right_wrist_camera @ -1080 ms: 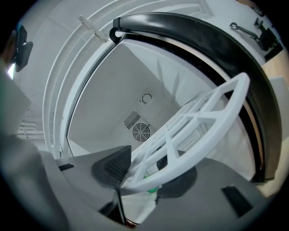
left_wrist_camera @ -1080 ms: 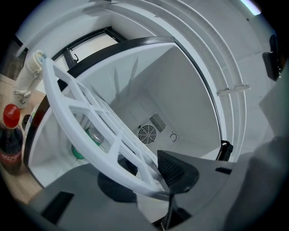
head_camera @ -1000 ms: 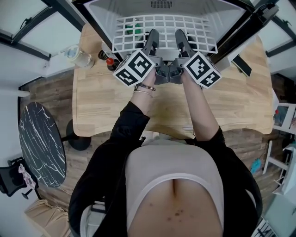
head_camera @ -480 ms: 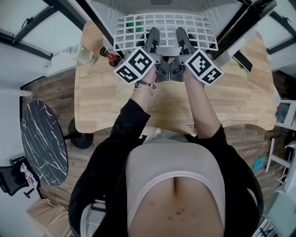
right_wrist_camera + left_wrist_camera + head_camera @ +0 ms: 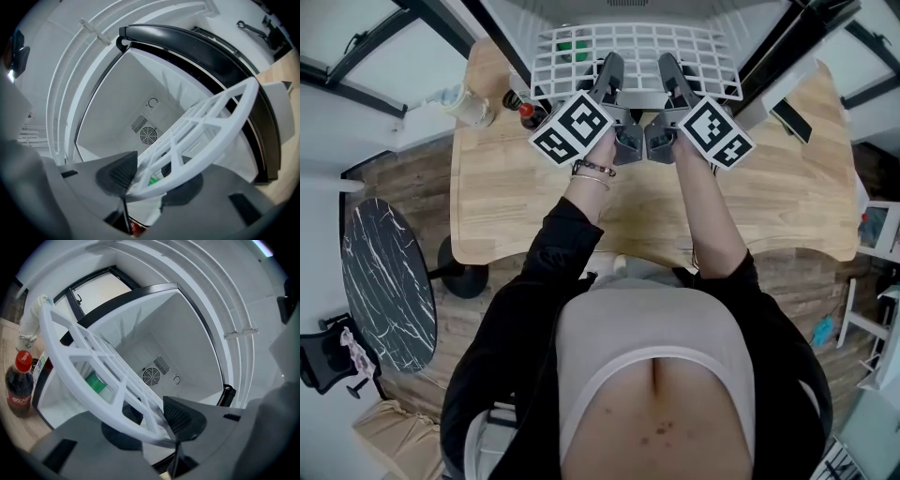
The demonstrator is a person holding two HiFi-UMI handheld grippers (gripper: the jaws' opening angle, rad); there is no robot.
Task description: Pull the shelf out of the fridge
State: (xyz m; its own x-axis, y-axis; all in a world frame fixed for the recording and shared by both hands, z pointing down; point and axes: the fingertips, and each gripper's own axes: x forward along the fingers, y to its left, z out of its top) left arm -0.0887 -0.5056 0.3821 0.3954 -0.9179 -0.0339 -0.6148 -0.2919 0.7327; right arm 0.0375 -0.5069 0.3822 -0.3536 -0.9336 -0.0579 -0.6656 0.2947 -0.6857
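While the left gripper (image 5: 152, 428) clamps the shelf (image 5: 75, 363), the fridge (image 5: 187, 341) stands open.

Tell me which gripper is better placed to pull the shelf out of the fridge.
Left, narrowly. Both straddle the shelf's front rim near its middle. The left gripper clamps the rim firmly; the right gripper has the rim between its jaws, but they are closing on it, so its hold looks less settled.

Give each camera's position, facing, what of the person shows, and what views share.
Head view: on the head, steeply down at table; forearms, torso, left tongs, right tongs.
Left gripper view: on left tongs, into fridge; clamped on shelf.
Right gripper view: on right tongs, into fridge; jaws closing on shelf.
Shared: shelf; gripper views, fan.
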